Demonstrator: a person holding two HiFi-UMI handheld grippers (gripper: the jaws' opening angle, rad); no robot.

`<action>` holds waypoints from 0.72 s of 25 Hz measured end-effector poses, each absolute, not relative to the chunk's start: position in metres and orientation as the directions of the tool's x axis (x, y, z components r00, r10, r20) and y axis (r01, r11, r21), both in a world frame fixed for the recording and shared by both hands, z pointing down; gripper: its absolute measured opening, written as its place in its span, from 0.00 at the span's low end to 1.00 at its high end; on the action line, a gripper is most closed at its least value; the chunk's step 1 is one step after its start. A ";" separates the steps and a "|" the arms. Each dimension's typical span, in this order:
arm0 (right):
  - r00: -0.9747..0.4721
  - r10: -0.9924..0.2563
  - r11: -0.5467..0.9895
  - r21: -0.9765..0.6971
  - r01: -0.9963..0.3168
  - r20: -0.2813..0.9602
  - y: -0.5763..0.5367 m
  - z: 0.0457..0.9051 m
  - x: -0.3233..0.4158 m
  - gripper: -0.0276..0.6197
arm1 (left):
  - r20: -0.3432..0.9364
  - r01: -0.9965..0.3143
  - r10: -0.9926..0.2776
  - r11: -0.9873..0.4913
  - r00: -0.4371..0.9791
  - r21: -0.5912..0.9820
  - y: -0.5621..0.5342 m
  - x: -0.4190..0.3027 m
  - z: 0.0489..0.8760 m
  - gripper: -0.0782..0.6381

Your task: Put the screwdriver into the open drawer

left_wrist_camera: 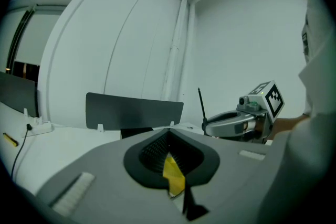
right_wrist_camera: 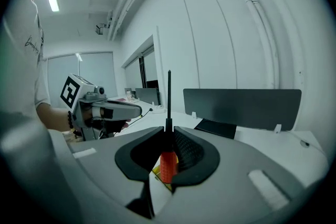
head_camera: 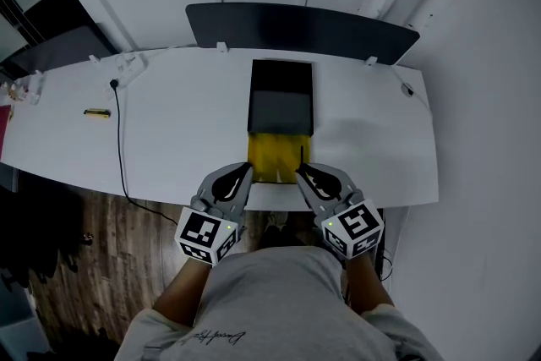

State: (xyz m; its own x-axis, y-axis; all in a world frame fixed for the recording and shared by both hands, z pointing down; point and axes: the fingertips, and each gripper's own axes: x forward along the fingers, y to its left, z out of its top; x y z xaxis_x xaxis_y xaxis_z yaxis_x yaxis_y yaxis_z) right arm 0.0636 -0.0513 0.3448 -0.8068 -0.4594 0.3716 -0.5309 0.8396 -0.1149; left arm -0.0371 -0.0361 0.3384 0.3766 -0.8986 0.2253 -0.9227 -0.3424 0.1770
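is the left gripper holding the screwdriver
No, the screwdriver sits clamped by its orange handle in the right gripper, while the left gripper is shut on nothing.

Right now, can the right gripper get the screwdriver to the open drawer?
Probably yes. The right gripper, its fingers closed on the screwdriver, sits at the front edge of the yellow open drawer, and nothing appears to lie between them.
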 end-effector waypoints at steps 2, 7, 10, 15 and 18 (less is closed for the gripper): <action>-0.813 -0.446 0.848 -0.114 -0.518 0.373 -0.066 0.345 0.064 0.16 | 0.231 -0.929 -0.903 -0.327 0.361 0.175 -0.049 -0.037 0.338 0.11; -0.832 -0.410 0.870 -0.113 -0.480 0.375 -0.094 0.345 0.062 0.16 | 0.232 -0.941 -0.916 -0.293 0.327 0.169 -0.074 -0.038 0.338 0.11; -0.838 -0.391 0.880 -0.112 -0.462 0.380 -0.107 0.345 0.063 0.16 | 0.228 -0.945 -0.922 -0.281 0.314 0.165 -0.087 -0.036 0.336 0.11; -0.839 -0.378 0.881 -0.127 -0.456 0.391 -0.115 0.347 0.058 0.16 | 0.232 -0.948 -0.923 -0.274 0.307 0.163 -0.094 -0.041 0.335 0.11; -0.840 -0.368 0.883 -0.133 -0.450 0.399 -0.113 0.349 0.052 0.16 | 0.237 -0.947 -0.921 -0.276 0.310 0.164 -0.096 -0.048 0.334 0.11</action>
